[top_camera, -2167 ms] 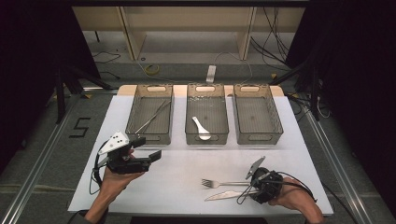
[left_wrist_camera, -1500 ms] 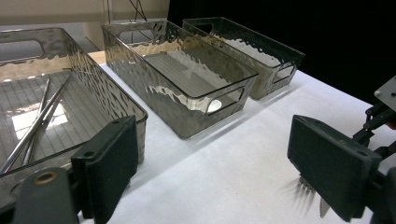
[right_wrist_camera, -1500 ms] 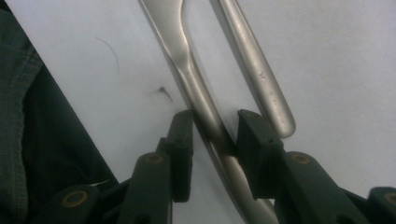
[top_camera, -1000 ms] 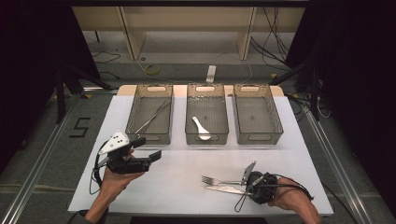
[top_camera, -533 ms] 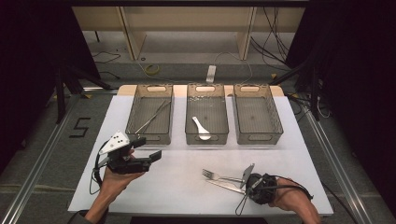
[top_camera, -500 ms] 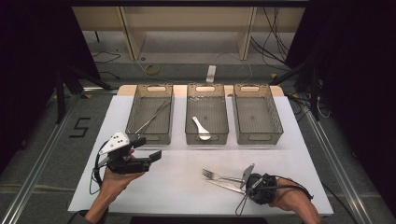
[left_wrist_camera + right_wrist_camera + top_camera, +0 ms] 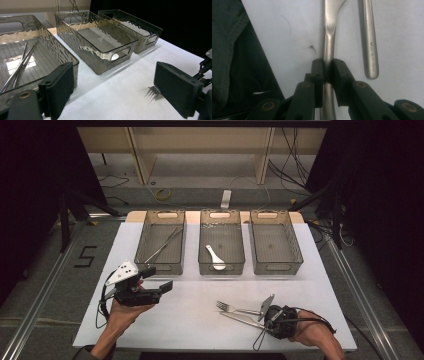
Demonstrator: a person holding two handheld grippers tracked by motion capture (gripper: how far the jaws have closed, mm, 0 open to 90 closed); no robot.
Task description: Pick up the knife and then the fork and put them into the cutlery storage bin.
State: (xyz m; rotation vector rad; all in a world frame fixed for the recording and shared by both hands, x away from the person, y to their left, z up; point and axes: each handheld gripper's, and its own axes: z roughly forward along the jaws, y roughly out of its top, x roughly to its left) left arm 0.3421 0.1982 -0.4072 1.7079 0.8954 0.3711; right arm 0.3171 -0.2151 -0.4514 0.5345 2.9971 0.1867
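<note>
Your right gripper (image 7: 264,316) lies low on the white sheet (image 7: 190,320) near its front edge, jaws pinched tight on the handle of a knife (image 7: 329,50) after closing down on it a moment ago; in the right gripper view the steel handle runs straight up between the two black pads (image 7: 317,68), flat on the sheet. Just beside it, not touching, lies the fork (image 7: 235,308), its handle (image 7: 369,40) parallel to the knife and its tines (image 7: 153,92) pointing toward your left hand. Your right hand (image 7: 312,335) sits close to the sheet's front right corner, with little sheet left behind it and a dark sleeve (image 7: 227,45) at the gripper's side. Ahead, a wide bare stretch of sheet separates both pieces of cutlery from the row of three clear bins at the far side: the left bin (image 7: 145,245) holds thin metal rods, the middle bin (image 7: 235,250) a white spoon (image 7: 216,258), the right bin (image 7: 295,247) stands at the end of the row. Your left gripper (image 7: 155,280) hovers above the sheet just in front of the left bin, held level and aimed rightward, its jaws spread wide with nothing between them. Your left hand (image 7: 122,312) and forearm come in from the front edge, well apart from the right.
</note>
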